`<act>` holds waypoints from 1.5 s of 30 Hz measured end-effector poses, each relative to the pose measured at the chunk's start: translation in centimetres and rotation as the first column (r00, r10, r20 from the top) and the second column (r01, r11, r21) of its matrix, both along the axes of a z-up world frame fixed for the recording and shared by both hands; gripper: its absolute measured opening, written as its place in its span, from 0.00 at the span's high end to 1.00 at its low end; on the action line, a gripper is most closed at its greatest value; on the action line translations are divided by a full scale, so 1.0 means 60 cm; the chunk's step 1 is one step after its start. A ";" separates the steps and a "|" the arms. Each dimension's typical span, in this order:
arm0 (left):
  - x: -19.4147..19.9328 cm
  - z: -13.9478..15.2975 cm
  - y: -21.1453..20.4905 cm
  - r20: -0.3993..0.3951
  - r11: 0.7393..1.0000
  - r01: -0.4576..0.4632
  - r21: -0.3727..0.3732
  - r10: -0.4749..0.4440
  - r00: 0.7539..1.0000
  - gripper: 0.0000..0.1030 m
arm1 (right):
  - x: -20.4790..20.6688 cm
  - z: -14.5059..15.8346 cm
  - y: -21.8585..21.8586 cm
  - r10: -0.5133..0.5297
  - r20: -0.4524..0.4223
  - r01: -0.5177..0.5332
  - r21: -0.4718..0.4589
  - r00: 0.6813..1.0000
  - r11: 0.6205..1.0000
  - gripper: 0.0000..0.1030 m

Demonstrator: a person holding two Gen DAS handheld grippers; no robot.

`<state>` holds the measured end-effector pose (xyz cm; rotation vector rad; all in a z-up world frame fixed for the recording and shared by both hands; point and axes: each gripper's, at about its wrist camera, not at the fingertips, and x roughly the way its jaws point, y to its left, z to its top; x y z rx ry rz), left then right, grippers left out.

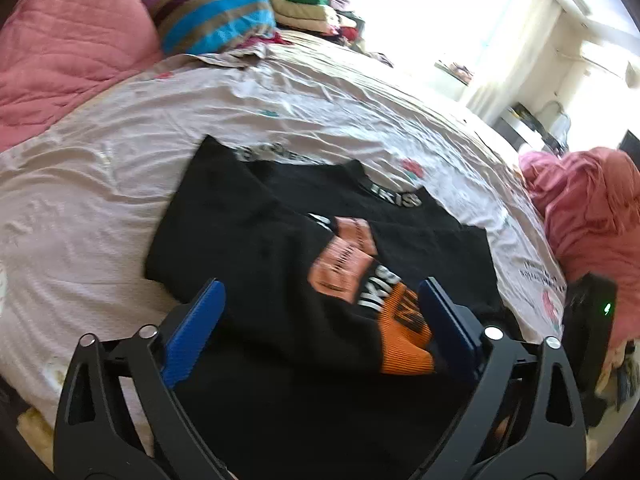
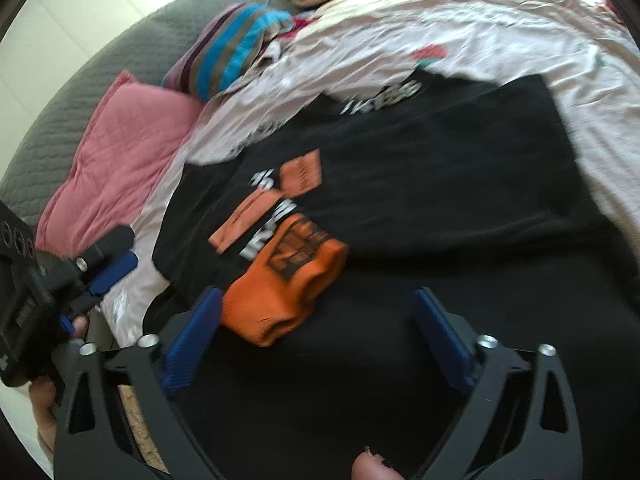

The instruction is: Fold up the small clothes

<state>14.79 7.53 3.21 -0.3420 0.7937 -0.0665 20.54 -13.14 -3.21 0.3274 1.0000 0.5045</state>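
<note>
Wrinkled bedsheet (image 1: 120, 128) carries black shirt (image 1: 256, 240), sleeves folded inward. Left gripper (image 1: 320, 320) and right gripper (image 2: 316, 328) both spread, holding nothing. Risk: orange cuff (image 2: 280, 292) slipping, undoing fold.

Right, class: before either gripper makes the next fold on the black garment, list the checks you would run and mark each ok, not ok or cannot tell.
1. Left gripper free to grasp: jaws spread wide, nothing between them. Ok.
2. Right gripper free to grasp: jaws spread wide, nothing held. Ok.
3. Black garment lying on the bedsheet, partly folded over itself. Ok.
4. Orange cuff lying on top of the garment, bunched rather than flat. Not ok.
5. Garment edges smooth and aligned: pictures blurred. Cannot tell.
6. Pink pillow and striped cushion apart from the garment. Ok.
</note>
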 end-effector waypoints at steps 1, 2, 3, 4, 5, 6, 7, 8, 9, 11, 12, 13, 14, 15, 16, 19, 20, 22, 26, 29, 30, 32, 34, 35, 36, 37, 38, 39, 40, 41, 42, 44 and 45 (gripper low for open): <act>-0.003 0.001 0.009 0.002 1.000 -0.014 -0.005 0.014 1.000 0.09 | 0.001 -0.002 0.011 0.005 -0.002 -0.005 -0.005 1.000 1.000 0.19; -0.005 0.002 0.016 0.004 1.000 -0.022 -0.009 0.022 1.000 0.09 | 0.003 -0.005 0.023 0.005 0.000 -0.005 -0.014 1.000 1.000 0.22; -0.007 0.003 0.024 0.006 0.999 -0.031 -0.017 0.031 0.999 0.09 | 0.004 -0.006 0.029 0.004 0.001 -0.004 -0.018 1.000 1.000 0.28; -0.009 0.004 0.028 0.007 0.999 -0.038 -0.021 0.038 0.999 0.09 | 0.007 -0.006 0.034 0.004 0.003 -0.004 -0.018 1.000 1.000 0.33; -0.012 0.005 0.036 0.010 0.998 -0.049 -0.027 0.049 0.999 0.09 | 0.011 -0.007 0.044 0.010 0.007 -0.010 -0.016 1.000 1.000 0.49; -0.014 0.005 0.043 0.012 0.998 -0.056 -0.032 0.056 0.998 0.09 | 0.016 -0.007 0.048 0.014 0.008 -0.014 -0.021 1.000 1.000 0.64; -0.015 0.006 0.050 0.012 0.997 -0.064 -0.035 0.064 0.998 0.09 | 0.021 -0.006 0.054 0.018 0.013 -0.018 -0.023 1.000 1.000 0.71; -0.017 0.006 0.054 0.014 0.997 -0.068 -0.037 0.069 0.998 0.09 | 0.022 -0.003 0.058 0.025 0.025 -0.025 -0.020 0.999 0.999 0.87; -0.018 0.007 0.059 0.017 0.996 -0.075 -0.041 0.076 0.997 0.09 | 0.024 0.008 0.065 0.041 0.057 -0.039 -0.027 0.998 0.999 0.90; -0.021 0.008 0.066 0.018 0.996 -0.082 -0.047 0.083 0.996 0.09 | 0.028 0.028 0.072 0.065 0.105 -0.061 -0.034 0.992 0.998 0.91; -0.023 0.008 0.068 0.017 0.995 -0.084 -0.051 0.085 0.996 0.09 | 0.028 0.047 0.076 0.083 0.143 -0.079 -0.033 0.986 0.996 0.91; -0.023 0.007 0.071 0.017 0.995 -0.084 -0.058 0.085 0.996 0.09 | 0.029 0.062 0.079 0.094 0.172 -0.090 -0.031 0.981 0.995 0.91; -0.024 0.007 0.073 0.018 0.994 -0.083 -0.066 0.084 0.996 0.09 | 0.031 0.084 0.082 0.109 0.212 -0.105 -0.032 0.971 0.994 0.91; -0.025 0.007 0.075 0.017 0.994 -0.085 -0.066 0.087 0.996 0.09 | 0.032 0.097 0.083 0.117 0.234 -0.113 -0.034 0.965 0.993 0.91; -0.025 0.007 0.076 0.017 0.994 -0.088 -0.066 0.089 0.996 0.09 | 0.034 0.113 0.083 0.125 0.261 -0.120 -0.038 0.957 0.992 0.92; -0.027 0.008 0.076 0.018 0.994 -0.088 -0.065 0.090 0.996 0.09 | 0.044 0.165 0.075 0.133 0.345 -0.123 -0.051 0.929 0.991 0.92; -0.027 0.008 0.077 0.019 0.994 -0.087 -0.065 0.088 0.996 0.09 | 0.046 0.176 0.070 0.132 0.364 -0.119 -0.058 0.922 0.991 0.92; -0.028 0.009 0.077 0.021 0.994 -0.086 -0.062 0.087 0.996 0.09 | 0.050 0.204 0.051 0.121 0.420 -0.094 -0.086 0.899 0.992 0.92; -0.032 0.013 0.076 0.029 0.994 -0.085 -0.063 0.087 0.996 0.09 | 0.060 0.227 0.014 0.091 0.481 -0.027 -0.138 0.872 0.990 0.92; -0.031 0.014 0.074 0.029 0.995 -0.081 -0.058 0.083 0.996 0.09 | 0.065 0.218 -0.018 0.063 0.494 0.038 -0.192 0.867 0.981 0.92; -0.031 0.014 0.072 0.028 0.995 -0.080 -0.057 0.082 0.996 0.09 | 0.068 0.210 -0.031 0.050 0.492 0.064 -0.212 0.869 0.975 0.92; -0.030 0.013 0.070 0.026 0.995 -0.078 -0.054 0.080 0.996 0.09 | 0.071 0.191 -0.052 0.032 0.478 0.091 -0.231 0.878 0.969 0.92; -0.027 0.013 0.066 0.022 0.996 -0.075 -0.048 0.076 0.997 0.09 | 0.074 0.171 -0.067 0.010 0.457 0.111 -0.239 0.890 0.965 0.92; -0.025 0.012 0.064 0.022 0.996 -0.073 -0.045 0.074 0.997 0.09 | 0.075 0.163 -0.069 0.003 0.448 0.117 -0.241 0.894 0.963 0.92; -0.024 0.012 0.062 0.020 0.997 -0.071 -0.041 0.072 0.997 0.09 | 0.075 0.152 -0.077 -0.005 0.435 0.123 -0.243 0.900 0.962 0.92; -0.021 0.011 0.059 0.017 0.997 -0.069 -0.037 0.070 0.997 0.09 | 0.074 0.144 -0.080 -0.013 0.427 0.128 -0.242 0.904 0.962 0.92; -0.019 0.010 0.057 0.016 0.997 -0.067 -0.035 0.068 0.998 0.09 | 0.075 0.135 -0.087 -0.023 0.419 0.135 -0.240 0.908 0.961 0.92; -0.016 0.010 0.052 0.014 0.998 -0.062 -0.031 0.063 0.998 0.09 | 0.074 0.130 -0.089 -0.026 0.413 0.137 -0.241 0.910 0.961 0.92; -0.012 0.009 0.047 0.012 0.998 -0.057 -0.027 0.057 0.998 0.09 | 0.074 0.123 -0.093 -0.031 0.407 0.141 -0.243 0.913 0.960 0.92; -0.011 0.010 0.043 0.011 0.998 -0.053 -0.023 0.053 0.999 0.09 | 0.072 0.119 -0.096 -0.034 0.402 0.144 -0.244 0.915 0.959 0.92; -0.007 0.009 0.039 0.010 0.999 -0.046 -0.018 0.046 0.999 0.09 | 0.072 0.114 -0.099 -0.039 0.395 0.147 -0.246 0.918 0.958 0.92; 0.002 0.009 0.028 0.008 1.000 -0.029 -0.010 0.029 1.000 0.09 | 0.074 0.104 -0.103 -0.046 0.384 0.149 -0.244 0.922 0.958 0.92; 0.006 0.008 0.023 0.007 1.000 -0.023 -0.005 0.023 1.000 0.09 | 0.075 0.101 -0.105 -0.047 0.380 0.150 -0.245 0.924 0.958 0.92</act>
